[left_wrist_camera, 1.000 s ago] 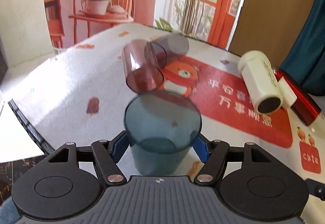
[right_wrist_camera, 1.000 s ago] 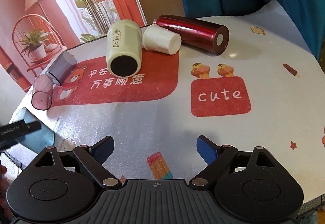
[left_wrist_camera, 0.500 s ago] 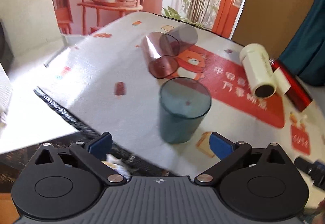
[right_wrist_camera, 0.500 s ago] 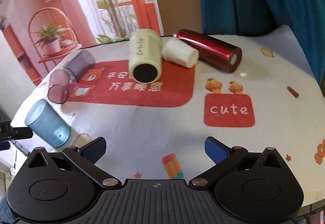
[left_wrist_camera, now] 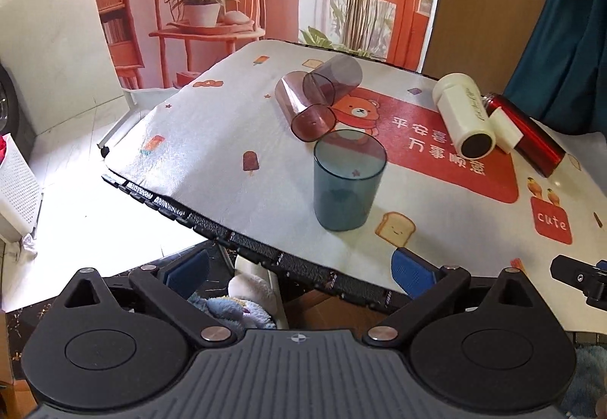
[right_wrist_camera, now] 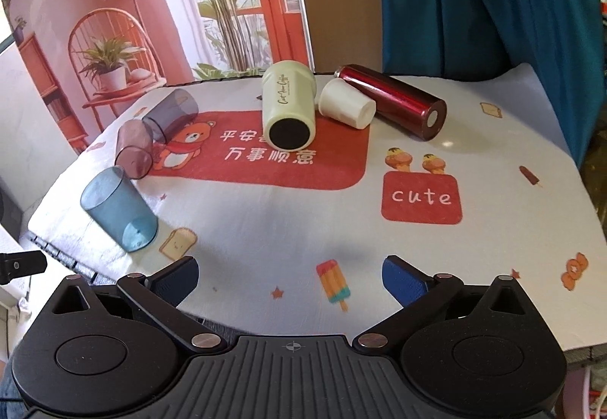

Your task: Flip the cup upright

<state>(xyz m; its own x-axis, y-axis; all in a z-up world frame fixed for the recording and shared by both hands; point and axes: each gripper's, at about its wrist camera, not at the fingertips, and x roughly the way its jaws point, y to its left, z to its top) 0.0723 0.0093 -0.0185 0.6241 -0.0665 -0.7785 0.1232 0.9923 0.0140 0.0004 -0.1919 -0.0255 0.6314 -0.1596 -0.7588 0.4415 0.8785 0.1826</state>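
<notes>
The surface [left_wrist_camera: 212, 138], draped in a printed cloth, fills the middle of both views, and the step in hand looks like the release and retreat after setting a cup on its base. To do that well, each claw should back off straight and level, with nothing brushing the cup wall, since a light plastic tumbler so near the cloth's edge would probably tip or slide at a touch.

The left claw [left_wrist_camera: 299, 273] sits at the bottom of its frame, jaws spread wide and holding nothing, well short of the cup. The right claw [right_wrist_camera: 290, 276] is likewise wide and empty, low in its frame over the popsicle print.

The red flask [right_wrist_camera: 394, 102] lies on its side at upper right of centre in the right view, just beside the cream tumbler [right_wrist_camera: 290, 107], also lying down with its dark base toward the camera. A small white cap [right_wrist_camera: 347, 107] rests between them.

The blue cup [left_wrist_camera: 347, 180] stands upright, mouth up, at the centre of the left view, near the cloth's front edge and apart from both claws. It is translucent teal, smooth-walled, slightly tapered toward the base. Just behind it lie two tinted cups, a pink cup [left_wrist_camera: 303, 107] and a grey cup [left_wrist_camera: 337, 77], both on their sides, so more flipping may remain.
</notes>
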